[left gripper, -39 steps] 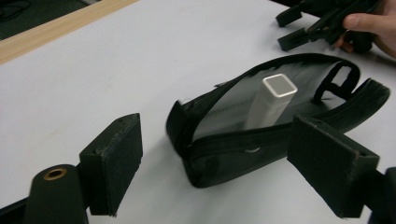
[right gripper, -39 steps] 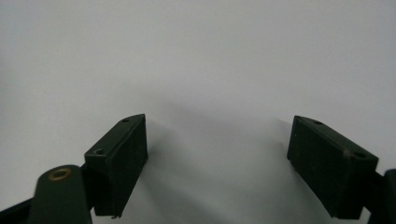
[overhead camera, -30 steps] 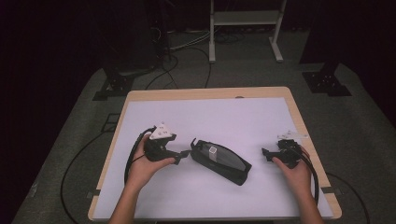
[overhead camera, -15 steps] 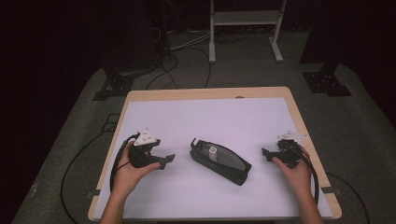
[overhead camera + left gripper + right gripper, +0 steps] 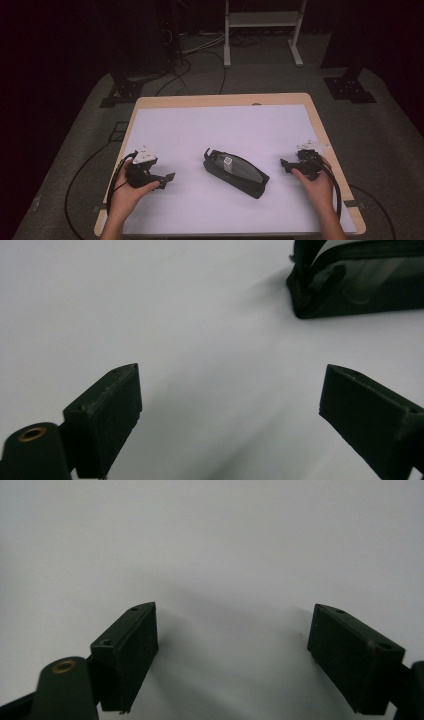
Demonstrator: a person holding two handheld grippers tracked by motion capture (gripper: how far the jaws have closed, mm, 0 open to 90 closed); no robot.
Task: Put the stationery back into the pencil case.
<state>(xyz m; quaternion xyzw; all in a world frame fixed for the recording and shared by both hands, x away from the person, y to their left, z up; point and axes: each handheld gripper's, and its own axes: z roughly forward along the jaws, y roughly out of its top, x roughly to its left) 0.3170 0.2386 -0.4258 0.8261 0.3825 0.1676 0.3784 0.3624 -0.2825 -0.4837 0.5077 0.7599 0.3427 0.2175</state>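
Note:
A black zip pouch (image 5: pixel 235 172) with a clear window and a small white item inside lies slantwise in the middle of the white mat (image 5: pixel 220 130). My left gripper (image 5: pixel 169 178) rests near the mat's front left and points right at the pouch, a hand's width short of it. Its jaws have just been opening and stand open with nothing between them. In the left gripper view the left gripper (image 5: pixel 230 410) hovers over bare mat, with the pouch (image 5: pixel 360 280) at the upper right. My right gripper (image 5: pixel 284 164) sits open to the right of the pouch, over bare mat (image 5: pixel 232 650).
The mat covers a wooden table (image 5: pixel 220 100) whose edge shows all round. Cables (image 5: pixel 80 175) trail off the left side onto grey floor. A metal stand (image 5: pixel 260 30) and dark stand bases (image 5: pixel 347 85) are behind the table.
My left gripper has drawn back from the pouch, to the left and toward the front edge, and sunk a little. The pouch and the right gripper have not moved.

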